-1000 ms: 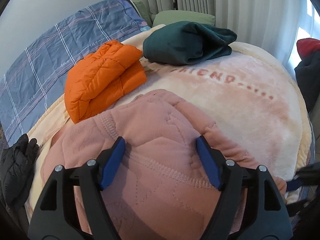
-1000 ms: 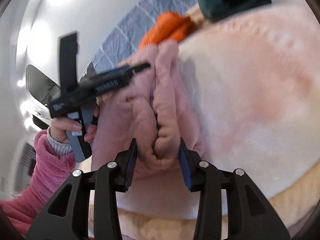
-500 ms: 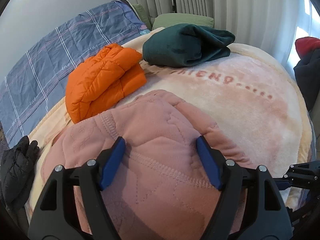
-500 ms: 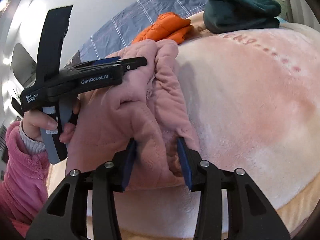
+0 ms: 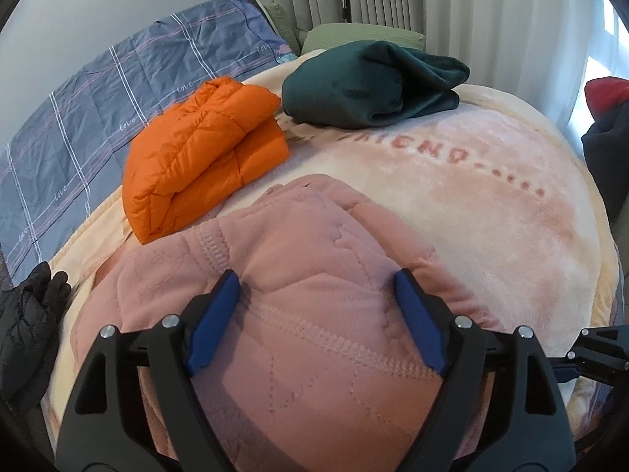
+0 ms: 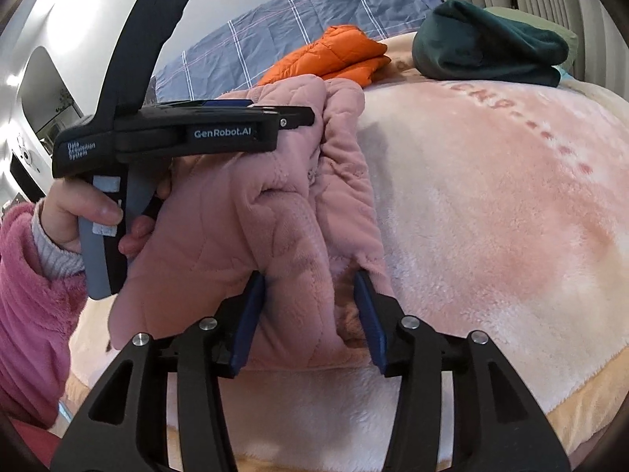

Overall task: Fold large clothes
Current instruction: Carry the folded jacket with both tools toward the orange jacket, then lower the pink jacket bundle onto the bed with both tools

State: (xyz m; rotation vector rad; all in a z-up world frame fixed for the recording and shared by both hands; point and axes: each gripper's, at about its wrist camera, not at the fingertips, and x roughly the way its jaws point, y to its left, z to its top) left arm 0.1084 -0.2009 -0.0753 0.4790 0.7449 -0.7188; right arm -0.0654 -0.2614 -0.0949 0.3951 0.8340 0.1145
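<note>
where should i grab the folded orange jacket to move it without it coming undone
Grip the orange jacket across its stacked open edges, the near-left corner in the left wrist view, coming in from the near side. Both layers lie flush there, so pinching them together should keep the fold closed; the rounded far end would likely slip.

pink quilted garment [image 5: 314,259] | orange jacket [image 5: 204,149] | blue plaid sheet [image 5: 78,110]

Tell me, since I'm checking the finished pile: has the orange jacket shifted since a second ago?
No. The orange jacket lies folded beside the green garment, same spot against the blanket lettering.
</note>
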